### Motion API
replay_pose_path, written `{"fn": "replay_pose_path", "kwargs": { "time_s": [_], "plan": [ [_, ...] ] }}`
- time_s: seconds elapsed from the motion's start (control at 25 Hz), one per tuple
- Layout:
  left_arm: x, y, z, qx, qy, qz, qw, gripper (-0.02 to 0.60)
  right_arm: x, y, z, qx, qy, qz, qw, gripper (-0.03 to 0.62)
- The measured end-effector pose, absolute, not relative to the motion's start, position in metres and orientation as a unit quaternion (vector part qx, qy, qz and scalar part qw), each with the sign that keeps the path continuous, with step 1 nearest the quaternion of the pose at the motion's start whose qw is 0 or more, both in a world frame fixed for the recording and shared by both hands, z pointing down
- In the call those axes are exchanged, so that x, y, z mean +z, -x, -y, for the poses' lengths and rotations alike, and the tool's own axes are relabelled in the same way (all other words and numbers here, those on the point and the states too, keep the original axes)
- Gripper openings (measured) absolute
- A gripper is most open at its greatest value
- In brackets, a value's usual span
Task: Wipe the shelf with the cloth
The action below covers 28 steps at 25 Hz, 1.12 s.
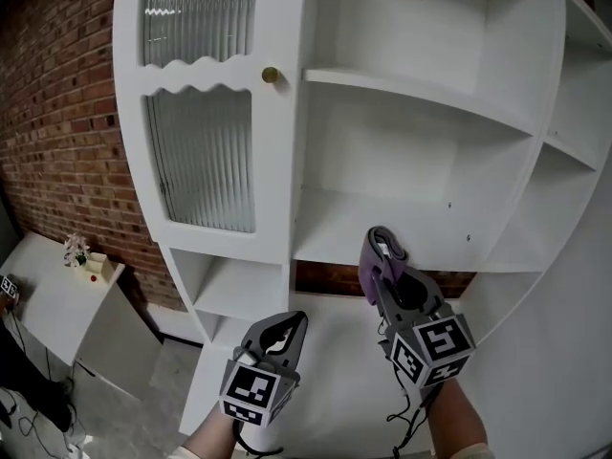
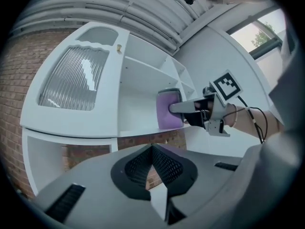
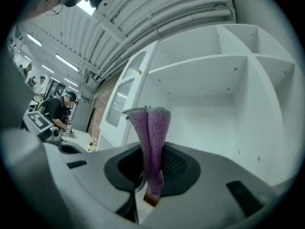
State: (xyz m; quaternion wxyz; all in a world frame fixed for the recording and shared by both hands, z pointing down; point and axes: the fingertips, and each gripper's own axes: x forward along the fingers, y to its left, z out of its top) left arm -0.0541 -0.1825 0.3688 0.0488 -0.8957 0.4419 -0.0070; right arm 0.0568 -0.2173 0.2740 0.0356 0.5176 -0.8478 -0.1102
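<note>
My right claw [image 1: 385, 254] is clamped on the cloth [image 3: 151, 137], which pokes out only narrowly. If I press ahead, bare jaws may scrape the shelf [image 1: 344, 235]. My left claw [image 1: 290, 323] is closed and empty.

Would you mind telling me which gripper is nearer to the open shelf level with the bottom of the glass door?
Right. The right gripper, jaws shut on the purple cloth, is up at the front edge of the shelf; the left gripper hangs lower, below it, jaws together on nothing.
</note>
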Motion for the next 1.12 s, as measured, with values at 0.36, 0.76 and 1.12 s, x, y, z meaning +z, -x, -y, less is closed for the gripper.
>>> {"fn": "replay_pose_path", "kwargs": {
  "time_s": [0.36,0.76,1.12],
  "plan": [
    [0.353,0.082,0.219,0.016,0.892,-0.451,0.038,0.014,0.165,-0.016,0.332,-0.189,-0.550,0.813,0.034,0.072],
    [0.356,0.106,0.256,0.006,0.878,-0.477,0.048,0.014,0.116,0.023,0.438,-0.157,-0.553,0.818,0.009,0.074],
    [0.369,0.102,0.276,-0.013,0.874,-0.481,0.063,0.014,0.101,0.028,0.505,-0.105,-0.553,0.826,-0.012,0.074]
  ]
}}
